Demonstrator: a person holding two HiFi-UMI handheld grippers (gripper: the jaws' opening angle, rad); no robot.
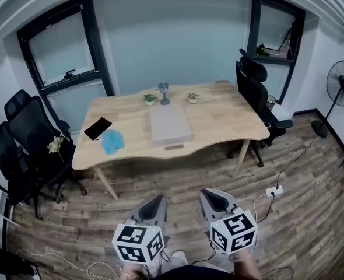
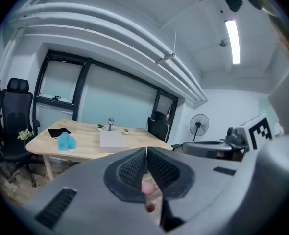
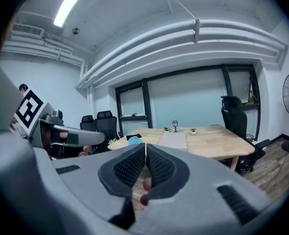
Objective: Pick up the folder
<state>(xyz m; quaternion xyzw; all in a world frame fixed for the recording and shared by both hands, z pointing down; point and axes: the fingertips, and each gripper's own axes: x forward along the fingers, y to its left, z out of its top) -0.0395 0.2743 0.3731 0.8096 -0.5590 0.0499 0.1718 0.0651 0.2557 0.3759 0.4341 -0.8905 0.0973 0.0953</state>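
The folder (image 1: 169, 123) is a flat grey rectangle lying in the middle of the wooden table (image 1: 230, 118). It also shows far off as the folder (image 2: 111, 140) and the folder (image 3: 175, 140) in the two gripper views. My left gripper (image 1: 155, 205) and right gripper (image 1: 214, 199) hang side by side over the floor, well short of the table's near edge. Both are shut with nothing between the jaws. In their own views the left gripper (image 2: 146, 153) and right gripper (image 3: 145, 150) point towards the table.
On the table lie a black pouch (image 1: 98, 128), a blue fluffy thing (image 1: 112, 141), two small potted plants (image 1: 150, 98) and a little lamp figure (image 1: 164, 92). Black office chairs (image 1: 20, 139) stand left, another chair (image 1: 255, 92) right. A fan (image 1: 341, 85) and a power strip (image 1: 274, 191) with cables are on the right floor.
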